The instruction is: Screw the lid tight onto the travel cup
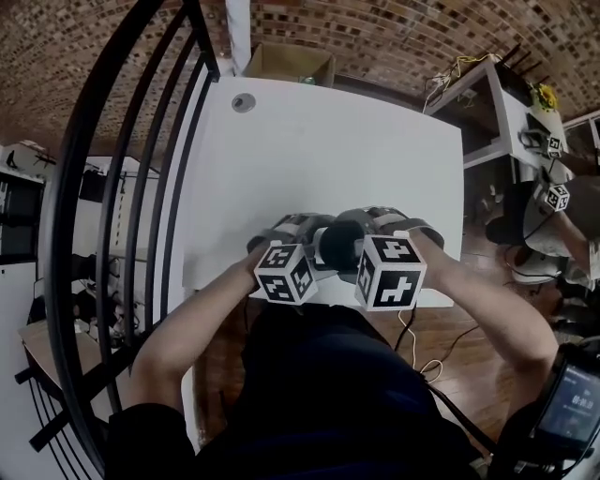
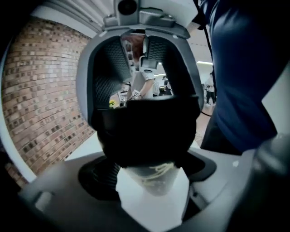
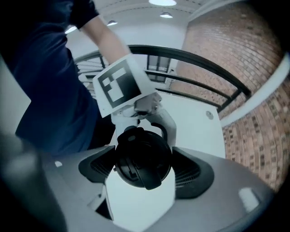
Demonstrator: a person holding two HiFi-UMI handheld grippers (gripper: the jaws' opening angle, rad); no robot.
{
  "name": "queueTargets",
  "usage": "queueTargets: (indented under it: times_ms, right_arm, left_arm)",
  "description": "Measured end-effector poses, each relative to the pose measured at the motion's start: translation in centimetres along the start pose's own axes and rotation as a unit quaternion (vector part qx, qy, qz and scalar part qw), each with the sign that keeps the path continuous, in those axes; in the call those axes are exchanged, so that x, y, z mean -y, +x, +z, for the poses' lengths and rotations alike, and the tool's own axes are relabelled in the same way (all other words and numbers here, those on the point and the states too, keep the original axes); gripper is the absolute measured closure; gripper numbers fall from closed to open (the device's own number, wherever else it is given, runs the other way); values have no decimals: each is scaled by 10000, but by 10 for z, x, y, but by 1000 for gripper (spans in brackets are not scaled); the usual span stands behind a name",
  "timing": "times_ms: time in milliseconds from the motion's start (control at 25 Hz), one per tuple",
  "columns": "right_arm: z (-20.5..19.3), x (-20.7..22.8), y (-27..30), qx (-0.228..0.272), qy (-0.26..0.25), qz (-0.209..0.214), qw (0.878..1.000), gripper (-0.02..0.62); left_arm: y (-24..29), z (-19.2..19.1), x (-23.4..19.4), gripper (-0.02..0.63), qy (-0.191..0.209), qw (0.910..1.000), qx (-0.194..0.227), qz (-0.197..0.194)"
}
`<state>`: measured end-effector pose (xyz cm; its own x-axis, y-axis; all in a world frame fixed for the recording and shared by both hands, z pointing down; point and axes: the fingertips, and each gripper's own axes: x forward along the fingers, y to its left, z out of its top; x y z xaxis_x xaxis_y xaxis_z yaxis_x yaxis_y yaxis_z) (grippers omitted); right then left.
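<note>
Right gripper view — lid between hand-held gripper jaws.

Reading this as lab-type workroom, loft style. Brick wall all round, wood floor below, black railing on my left. Plain white desk under me, cardboard box at far end. Second desk off right, loose cables on it, more marker cubes nearby. Ceiling lights overhead, office sort.
</note>
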<state>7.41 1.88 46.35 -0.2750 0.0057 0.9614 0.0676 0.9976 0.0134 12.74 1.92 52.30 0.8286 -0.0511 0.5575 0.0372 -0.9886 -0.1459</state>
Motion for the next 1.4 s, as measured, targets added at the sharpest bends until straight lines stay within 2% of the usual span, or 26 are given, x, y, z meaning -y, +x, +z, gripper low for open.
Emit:
queueTargets:
  times_ms: [120, 200, 280, 360, 480, 560, 640, 720, 800, 840, 920, 960, 1040, 1120, 1160, 1200, 1240, 1280, 1400]
  right_arm:
    - [-2, 8, -1, 153, 1178, -172, 9928, 196]
    - [-5, 11, -1, 125, 1598, -309, 9866, 196]
    - [-8, 11, -1, 100, 1766, -366, 9836, 196]
    - [-10, 11, -2, 130, 1765, -379, 9835, 196]
    - [-9, 9, -1, 230, 1692, -377, 9846, 192]
    - [-7, 5, -1, 374, 1780, -342, 9827, 163]
    - [-9, 2, -8, 650, 2015, -408, 9765, 155]
    - [-17, 5, -27, 1015, 2320, -672, 9651, 152]
    - [-31, 13, -51, 1479, 2849, -1015, 9416, 152]
    - [-40, 16, -63, 1770, 3210, -1174, 9230, 152]
    - [-53, 23, -86, 2486, 3977, -1489, 8705, 167]
    - [-58, 25, -98, 2855, 4325, -1659, 8390, 226]
    - [-69, 25, -116, 3482, 4913, -1970, 7737, 390]
    - [-82, 21, -129, 3922, 5316, -2231, 7168, 528]
    - [-87, 18, -134, 4088, 5423, -2354, 6953, 569]
    - [-91, 14, -138, 4226, 5462, -2471, 6797, 577]
    - [-93, 10, -141, 4340, 5438, -2580, 6703, 584]
    - [-94, 5, -144, 4433, 5362, -2683, 6663, 584]
    - [-90, -5, -152, 4626, 4961, -2963, 6724, 584]
  left_arm:
    - [2, 0, -6, 187, -492, 9959, 121, 749]
    - [3, -1, -9, 189, -837, 9882, 108, 1282]
    - [5, 0, -11, 189, -1041, 9812, 83, 1621]
    - [6, 1, -11, 189, -1080, 9792, 88, 1713]
    - [6, 1, -10, 187, -1029, 9812, 133, 1626]
    - [3, -1, -8, 186, -1048, 9824, 141, 1542]
    - [-3, -5, -5, 176, -1099, 9834, 109, 1438]
    - [-13, -11, 1, 175, -1203, 9837, 65, 1332]
    - [-29, -20, 3, 175, -1415, 9811, 72, 1321]
    - [-39, -26, 3, 175, -1569, 9780, 108, 1373]
    - [-63, -35, -4, 184, -1991, 9665, 288, 1595]
    - [-77, -37, -9, 208, -2266, 9572, 444, 1745]
    - [-107, -32, -20, 278, -2878, 9315, 874, 2046]
    - [-136, -14, -31, 421, -3308, 9041, 1371, 2330]
    - [-149, -2, -35, 490, -3375, 8939, 1593, 2482]
    - [-160, 13, -38, 577, -3357, 8871, 1780, 2622]
    - [-170, 31, -39, 600, -3271, 8839, 1934, 2726]
    - [-177, 51, -37, 600, -3132, 8840, 2059, 2794]
    - [-181, 105, -30, 600, -2679, 8876, 2261, 2987]
